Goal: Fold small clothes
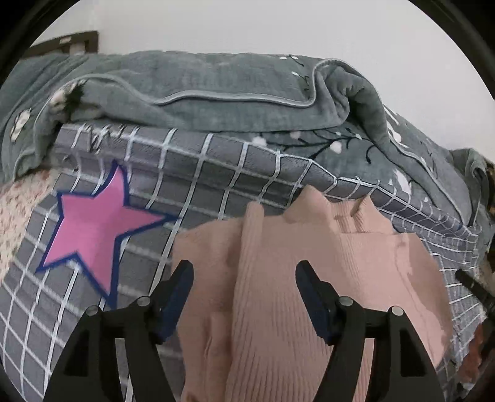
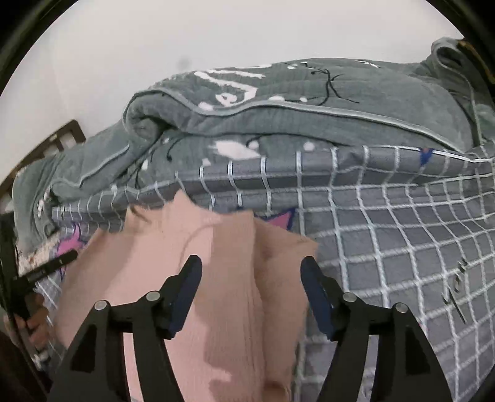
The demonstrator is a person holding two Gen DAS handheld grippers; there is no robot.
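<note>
A pink ribbed knit garment (image 1: pixel 278 293) lies on a bed covered by a grey sheet with a white grid (image 1: pixel 191 185). Its ribs and a raised central fold run lengthwise from the near edge of the pictures away toward the heaped bedding, so its long axis points away from both cameras; the far end is uneven, with two small peaks. In both views the cloth is blurred.

The left gripper (image 1: pixel 244 272) hangs above the garment with its fingers (image 1: pixel 182 278) spread apart, nothing pinched between them; the pink cloth shows in the gap below. The right gripper (image 2: pixel 251 267) stands likewise, its fingers (image 2: pixel 191 272) spread wide over the central fold and clear of the fabric, holding nothing.

A pink star with a blue border (image 1: pixel 92 228) is printed on the sheet just left of the garment in the left wrist view. Behind the sheet a grey-green quilt with piped edges (image 1: pixel 235 92) is bunched up against a pale wall (image 1: pixel 247 24).
</note>
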